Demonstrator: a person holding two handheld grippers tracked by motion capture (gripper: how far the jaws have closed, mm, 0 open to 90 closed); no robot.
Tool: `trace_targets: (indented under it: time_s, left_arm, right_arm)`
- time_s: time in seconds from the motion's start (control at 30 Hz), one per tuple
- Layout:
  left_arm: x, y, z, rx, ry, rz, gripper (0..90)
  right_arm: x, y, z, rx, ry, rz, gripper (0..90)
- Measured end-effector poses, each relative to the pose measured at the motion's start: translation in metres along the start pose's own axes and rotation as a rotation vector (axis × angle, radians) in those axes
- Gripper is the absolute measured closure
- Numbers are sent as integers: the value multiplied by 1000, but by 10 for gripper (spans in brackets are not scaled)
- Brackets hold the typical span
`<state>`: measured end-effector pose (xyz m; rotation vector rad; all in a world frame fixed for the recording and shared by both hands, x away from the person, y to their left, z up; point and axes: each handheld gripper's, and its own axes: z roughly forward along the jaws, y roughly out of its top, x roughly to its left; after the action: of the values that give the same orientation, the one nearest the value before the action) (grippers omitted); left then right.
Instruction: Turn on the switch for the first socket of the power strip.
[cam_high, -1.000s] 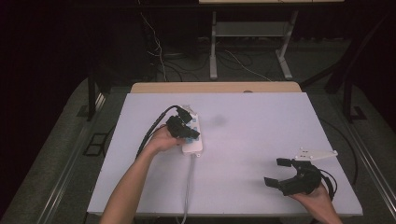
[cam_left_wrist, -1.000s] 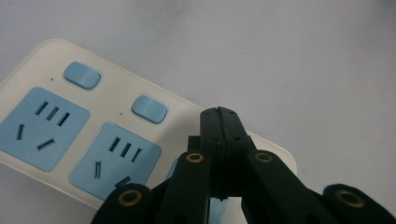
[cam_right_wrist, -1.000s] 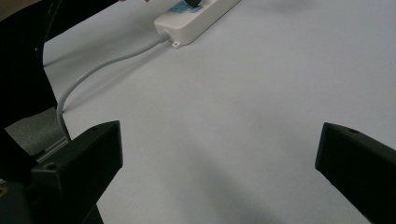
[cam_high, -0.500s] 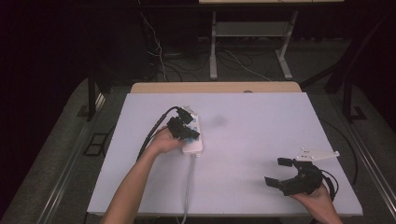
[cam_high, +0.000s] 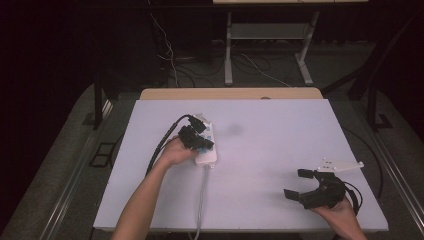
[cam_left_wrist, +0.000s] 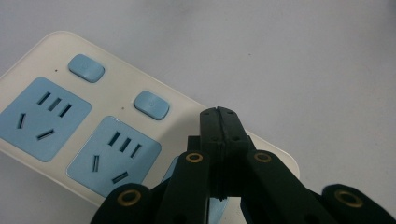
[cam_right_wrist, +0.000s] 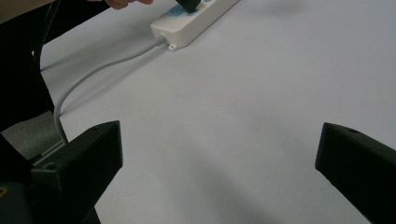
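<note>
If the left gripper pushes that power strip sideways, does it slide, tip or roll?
The power strip lies flat and long on the smooth table, so it would probably slide, not tip or roll. Its grey cord curves off the near edge and looks floppy; it may drag and swing that end. The shut left gripper has little purchase on smooth plastic.

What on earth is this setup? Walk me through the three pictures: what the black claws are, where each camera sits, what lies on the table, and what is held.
A person sits at a white table with a hand-held two-jaw gripper in each hand; there is no robot arm. The high view looks down from above the person's side. The other two views come from cameras riding on the grippers, looking along their black jaws. The left gripper has its jaws shut, holding nothing, with its tip over a white power strip with blue sockets and blue switches. Whether it touches, I cannot tell. The strip's grey cord trails to the near edge. The right gripper rests apart, jaws wide open and empty.
</note>
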<state>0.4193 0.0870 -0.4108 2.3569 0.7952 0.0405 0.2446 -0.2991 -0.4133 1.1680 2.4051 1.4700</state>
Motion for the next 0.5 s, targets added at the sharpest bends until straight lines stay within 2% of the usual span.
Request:
trace_targets:
  time_s: [0.07, 0.1, 0.2, 0.27, 0.5]
  left_arm:
    - [-1, 0, -1, -10, 5, 2, 893]
    - [-4, 0, -2, -4, 35, 35, 893]
    - [-4, 0, -6, -21, 37, 36, 892]
    - [-4, 0, -10, -50, 39, 31, 892]
    - [-4, -2, -23, -78, 39, 24, 891]
  right_arm:
    - [0, 0, 0, 0, 0, 1, 3]
    - [0, 0, 0, 0, 1, 2, 3]
    - [-2, 0, 1, -1, 2, 0, 3]
    - [-3, 0, 2, 2, 2, 6, 3]
    - [-3, 0, 1, -2, -1, 8, 3]
